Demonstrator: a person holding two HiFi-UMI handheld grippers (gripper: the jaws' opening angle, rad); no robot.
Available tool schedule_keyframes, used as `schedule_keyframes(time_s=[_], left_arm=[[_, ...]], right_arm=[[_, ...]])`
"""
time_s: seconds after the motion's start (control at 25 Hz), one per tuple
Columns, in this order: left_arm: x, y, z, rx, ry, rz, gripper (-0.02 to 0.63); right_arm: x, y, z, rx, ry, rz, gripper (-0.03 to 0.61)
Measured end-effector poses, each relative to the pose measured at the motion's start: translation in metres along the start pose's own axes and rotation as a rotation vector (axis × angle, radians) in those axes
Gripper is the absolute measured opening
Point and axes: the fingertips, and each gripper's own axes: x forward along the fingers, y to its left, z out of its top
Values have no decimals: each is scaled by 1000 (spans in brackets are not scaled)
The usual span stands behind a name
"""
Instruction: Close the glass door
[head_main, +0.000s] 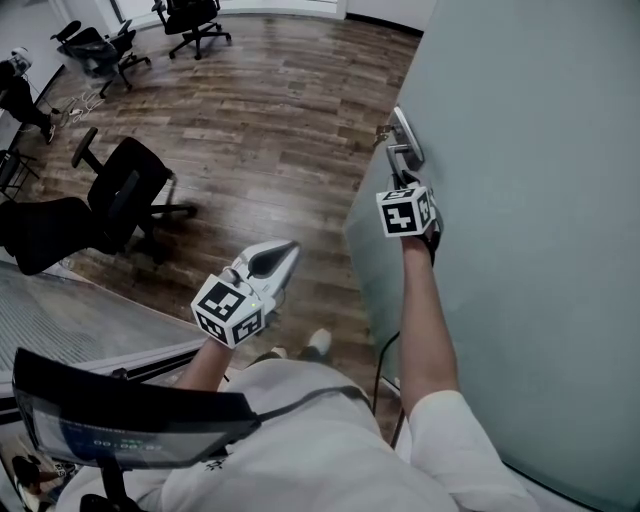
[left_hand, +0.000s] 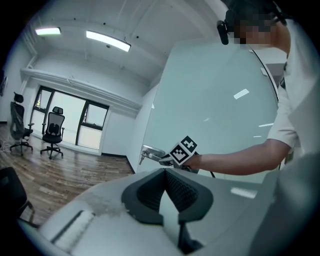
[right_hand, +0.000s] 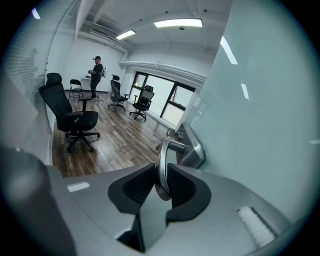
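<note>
Wood floor (head_main: 260, 120), with a black office chair (head_main: 125, 195) far left. Your left gripper (head_main: 290, 250) hangs mid-frame over the floor, jaws together, nothing between them. Your right gripper (right_hand: 161, 176) is clamped on the metal door handle (right_hand: 163, 150), one pad on each side of the lever. The frosted glass door (head_main: 540, 200) fills the right side, handle near its left edge.
</note>
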Motion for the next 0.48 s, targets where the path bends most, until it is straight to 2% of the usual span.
schedule_keyframes(time_s=[0.28,0.48], left_arm=[[-46,10,14,4,-28,-22,6],[-69,13,7,-3,-28,-29,6]], right_arm=[[-21,47,19,-5,0,29,87],[-29,76,25,-23,-4,62,89]])
